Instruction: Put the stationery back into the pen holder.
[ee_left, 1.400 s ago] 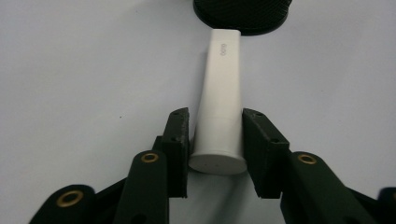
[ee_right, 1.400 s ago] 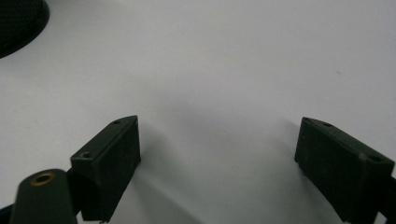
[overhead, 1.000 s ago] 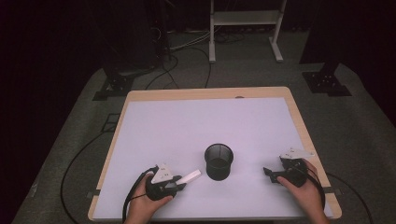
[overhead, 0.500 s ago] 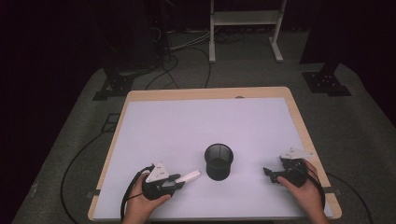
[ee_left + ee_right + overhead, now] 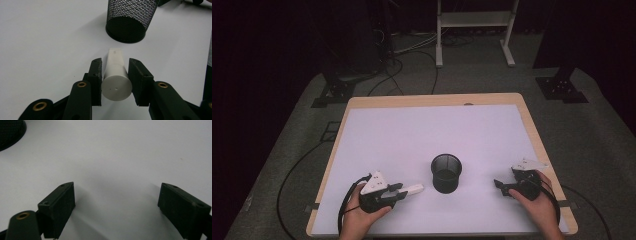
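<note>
A white tube (image 5: 413,190) lies level just above the table, its capped end toward the hand, with my left gripper (image 5: 400,192) shut on it. In the left gripper view the tube (image 5: 116,75) is pinched between both black pads, its flat end aimed at the black mesh cup (image 5: 128,21). That cup (image 5: 446,172) stands upright near the table's front middle, a short way right of the tube's tip. My right gripper (image 5: 500,186) rests low at the front right, pointing left toward the cup. Its jaws stand wide apart in the right gripper view (image 5: 117,195), with bare table between them.
The white tabletop (image 5: 432,130) has a wooden rim. A dark edge of the cup (image 5: 10,130) shows at the right gripper view's top left. Cables, stand feet and a white frame sit on the grey floor beyond the table.
</note>
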A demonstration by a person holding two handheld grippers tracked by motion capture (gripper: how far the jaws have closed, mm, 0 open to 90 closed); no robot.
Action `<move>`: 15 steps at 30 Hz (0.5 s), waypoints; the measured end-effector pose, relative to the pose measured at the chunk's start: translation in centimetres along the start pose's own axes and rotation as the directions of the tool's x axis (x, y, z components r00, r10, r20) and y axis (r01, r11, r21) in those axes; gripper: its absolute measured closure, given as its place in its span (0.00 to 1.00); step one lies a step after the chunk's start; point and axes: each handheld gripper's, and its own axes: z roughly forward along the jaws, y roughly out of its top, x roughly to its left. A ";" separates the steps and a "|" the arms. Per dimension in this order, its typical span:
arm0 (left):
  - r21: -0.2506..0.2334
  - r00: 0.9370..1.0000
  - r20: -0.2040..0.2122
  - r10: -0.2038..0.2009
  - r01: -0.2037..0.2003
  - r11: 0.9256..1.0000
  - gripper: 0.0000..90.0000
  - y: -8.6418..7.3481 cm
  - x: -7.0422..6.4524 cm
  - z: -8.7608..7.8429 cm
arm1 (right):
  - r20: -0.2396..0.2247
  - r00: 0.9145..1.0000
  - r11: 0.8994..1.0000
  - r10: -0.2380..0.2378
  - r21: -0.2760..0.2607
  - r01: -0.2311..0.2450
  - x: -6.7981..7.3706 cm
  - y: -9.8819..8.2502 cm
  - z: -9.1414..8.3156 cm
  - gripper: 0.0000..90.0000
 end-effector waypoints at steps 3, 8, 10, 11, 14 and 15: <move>-0.013 1.000 0.001 -0.003 0.003 1.000 0.72 0.3 0.0 -0.4 | 0.000 1.000 1.000 0.000 0.000 0.000 0.0 0.0 0.0 0.15; -0.031 1.000 -0.001 0.004 -0.004 1.000 0.72 0.9 -0.1 -1.0 | 0.000 1.000 1.000 0.000 0.000 0.000 0.0 0.0 0.0 0.15; -0.032 1.000 -0.004 0.009 -0.009 0.999 0.72 1.1 -0.2 -1.1 | 0.000 1.000 1.000 0.000 0.000 0.000 0.0 0.0 0.0 0.15; -0.034 1.000 -0.003 0.009 -0.009 0.999 0.72 1.2 -0.2 -1.2 | 0.000 1.000 1.000 0.000 0.000 0.000 0.0 0.0 0.0 0.15; -0.039 1.000 -0.003 0.015 -0.015 0.999 0.72 1.4 -0.2 -1.3 | 0.000 1.000 1.000 0.000 0.000 0.000 0.0 0.0 0.0 0.15; -0.042 1.000 -0.002 0.015 -0.015 0.999 0.72 1.5 -0.2 -1.4 | 0.000 1.000 1.000 0.000 0.000 0.000 0.0 0.0 0.0 0.15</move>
